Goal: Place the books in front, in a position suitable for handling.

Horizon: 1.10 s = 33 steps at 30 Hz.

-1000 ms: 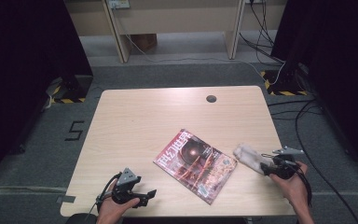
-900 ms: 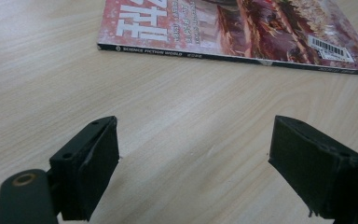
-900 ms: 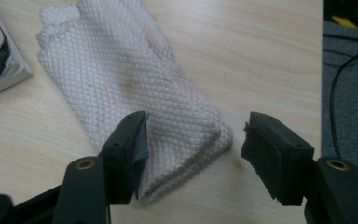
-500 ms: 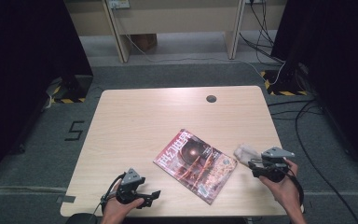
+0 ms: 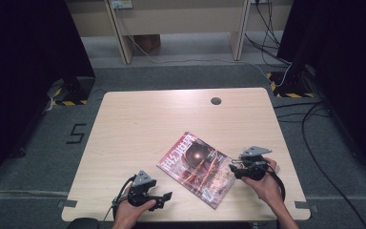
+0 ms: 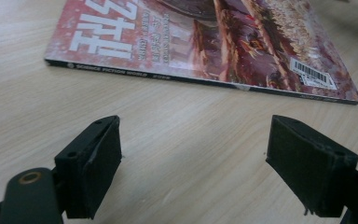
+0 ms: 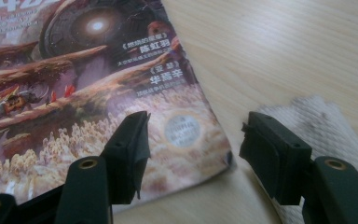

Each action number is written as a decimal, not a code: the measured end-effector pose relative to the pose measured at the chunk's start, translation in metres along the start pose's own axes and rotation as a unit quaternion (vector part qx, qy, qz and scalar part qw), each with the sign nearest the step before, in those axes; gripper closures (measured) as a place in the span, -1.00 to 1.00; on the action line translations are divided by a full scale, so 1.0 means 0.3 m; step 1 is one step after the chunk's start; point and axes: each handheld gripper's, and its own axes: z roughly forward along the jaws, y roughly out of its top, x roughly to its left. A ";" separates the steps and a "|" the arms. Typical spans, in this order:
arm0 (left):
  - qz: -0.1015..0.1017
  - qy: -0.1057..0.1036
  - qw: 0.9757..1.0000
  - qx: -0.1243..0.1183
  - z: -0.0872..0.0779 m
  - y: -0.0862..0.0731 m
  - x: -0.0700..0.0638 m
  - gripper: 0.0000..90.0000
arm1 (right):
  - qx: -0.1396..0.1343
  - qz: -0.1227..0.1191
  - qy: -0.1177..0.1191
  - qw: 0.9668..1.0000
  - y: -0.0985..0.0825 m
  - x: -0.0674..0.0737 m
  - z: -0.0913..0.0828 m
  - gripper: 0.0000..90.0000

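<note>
A magazine (image 5: 195, 164) with a red and dark cover lies askew on the wooden table (image 5: 147, 119), near the front edge. My left gripper (image 5: 166, 196) rests low at the front left, pointing at the magazine's spine (image 6: 168, 77). Its jaws stand open over bare wood (image 6: 193, 126) and have just closed a little, nothing between them. My right gripper (image 5: 232, 171) is at the magazine's right corner (image 7: 200, 154), open. One jaw hangs over the cover, the other over a white paper towel (image 7: 317, 126) lying beside the magazine.
A dark round grommet (image 5: 216, 100) sits near the table's far edge. Behind the table stand pale desk legs (image 5: 124, 33). Black cables (image 5: 310, 119) run over the grey floor at the right. A "5" mark (image 5: 76, 133) is on the floor at the left.
My right gripper has moved left to the magazine's right corner and now covers the white towel in the high view. My left gripper has edged right toward the magazine.
</note>
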 end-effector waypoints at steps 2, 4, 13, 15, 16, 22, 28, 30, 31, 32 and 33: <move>0.000 -0.003 1.000 0.002 0.015 0.005 -0.007 -0.61 | 0.004 0.000 0.003 1.000 0.014 0.007 0.019 -0.09; 0.001 -0.005 1.000 0.006 0.033 0.010 -0.013 -0.61 | 0.005 -0.002 0.003 1.000 0.026 0.011 0.036 -0.10; -0.001 -0.013 1.000 0.008 0.093 0.043 -0.029 -0.57 | 0.019 0.005 0.013 1.000 0.049 -0.004 0.116 -0.11; 0.003 -0.014 1.000 0.012 0.107 0.050 -0.035 -0.57 | 0.024 0.011 0.016 1.000 0.050 -0.006 0.126 -0.11; 0.004 -0.015 1.000 0.013 0.115 0.053 -0.038 -0.57 | 0.026 0.013 0.017 0.999 0.051 -0.007 0.130 -0.12; 0.011 -0.024 1.000 0.011 0.152 0.070 -0.051 -0.55 | 0.026 0.015 0.028 0.999 0.050 -0.010 0.136 -0.10; 0.020 -0.010 1.000 0.010 0.164 0.082 -0.048 -0.50 | 0.032 0.013 0.027 0.999 0.043 0.013 0.127 -0.14; 0.031 0.000 0.999 0.011 0.166 0.084 -0.048 -0.47 | 0.031 0.016 0.030 0.999 0.037 0.014 0.125 -0.14; 0.038 0.006 0.999 0.012 0.168 0.085 -0.047 -0.46 | 0.032 0.019 0.033 0.999 0.035 0.015 0.122 -0.14; 0.040 0.010 0.999 0.013 0.169 0.087 -0.045 -0.45 | 0.036 0.022 0.035 0.998 0.032 0.017 0.118 -0.15; 0.040 0.012 0.999 0.014 0.170 0.091 -0.042 -0.45 | 0.035 0.022 0.036 0.999 0.028 0.021 0.116 -0.16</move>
